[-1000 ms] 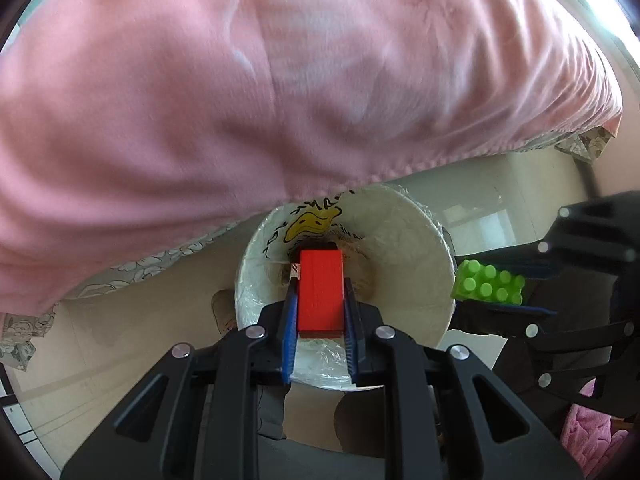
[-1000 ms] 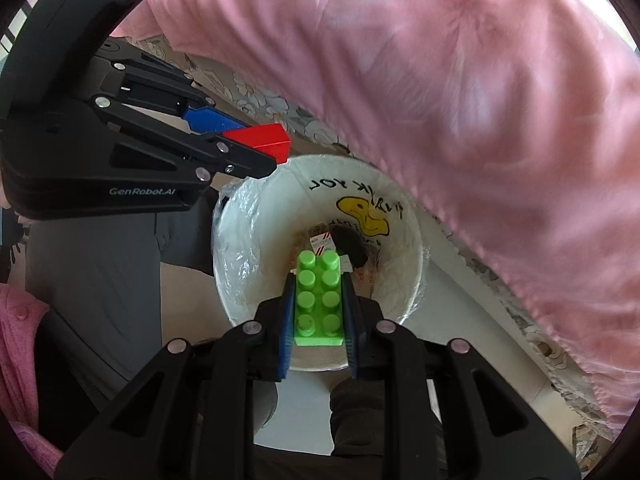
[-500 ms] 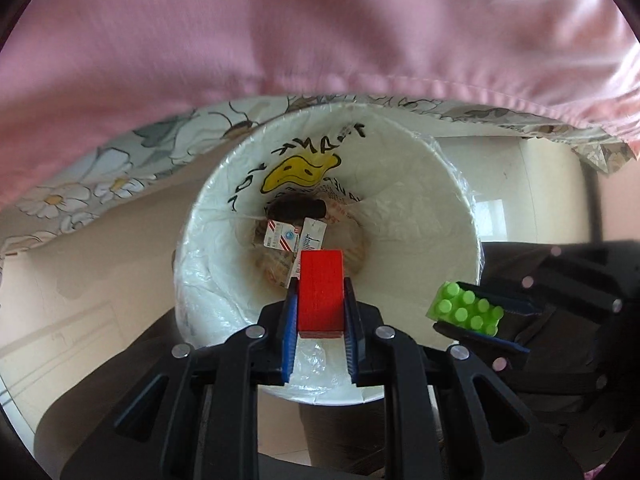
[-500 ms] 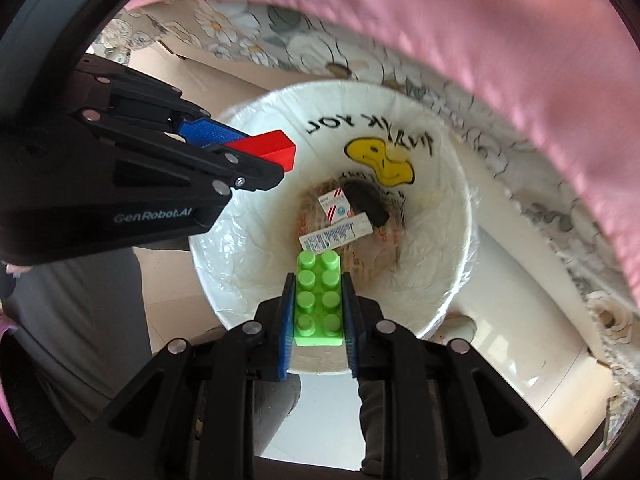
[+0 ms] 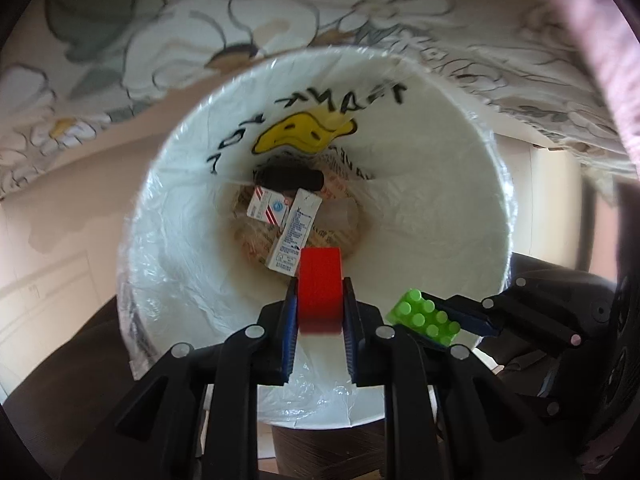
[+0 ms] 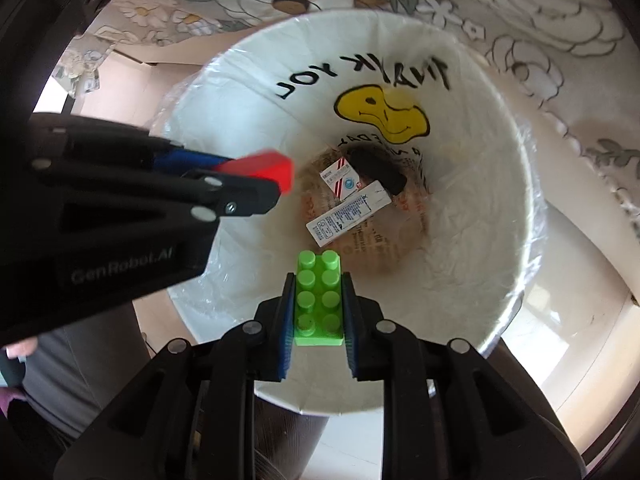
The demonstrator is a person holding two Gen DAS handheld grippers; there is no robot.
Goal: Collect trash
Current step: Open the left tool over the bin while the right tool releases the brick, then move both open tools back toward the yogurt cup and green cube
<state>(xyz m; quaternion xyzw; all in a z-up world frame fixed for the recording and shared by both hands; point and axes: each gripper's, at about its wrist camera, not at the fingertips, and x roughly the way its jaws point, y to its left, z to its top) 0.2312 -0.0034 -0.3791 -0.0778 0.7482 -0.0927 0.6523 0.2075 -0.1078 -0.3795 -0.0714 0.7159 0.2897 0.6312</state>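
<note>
1. Above the scene, filling the top of both wrist views, hangs a floral-print cloth [image 5: 240, 20] with pale flowers outlined in dark line; a strip of pink fabric [image 5: 600, 40] shows at the upper right edge of the left wrist view.
2. Waste bin [image 6: 500, 160]: a round white container lined with a clear plastic bag, seen from above by both cameras. Its liner carries a yellow smiley face [image 6: 384, 116] and black lettering.
3. Left gripper [image 5: 319, 300]: black frame, blue pads, pointing steeply down over the bin's near rim. Its jaws are closed narrowly on a red toy brick [image 5: 320, 292]. In the right wrist view it enters from the left, the brick held over the bin's opening.
4. Right gripper [image 6: 319, 300]: same build, also pointing down over the bin mouth, just beside the left one. Its jaws are clamped on a green studded toy brick [image 6: 319, 296], studs facing the camera.
5. Bin contents, on the bottom: a long white printed carton [image 6: 348, 214], a smaller white carton with red stripes [image 6: 340, 178] touching it, and a dark cylindrical object [image 6: 378, 168] lying partly over both.
</note>
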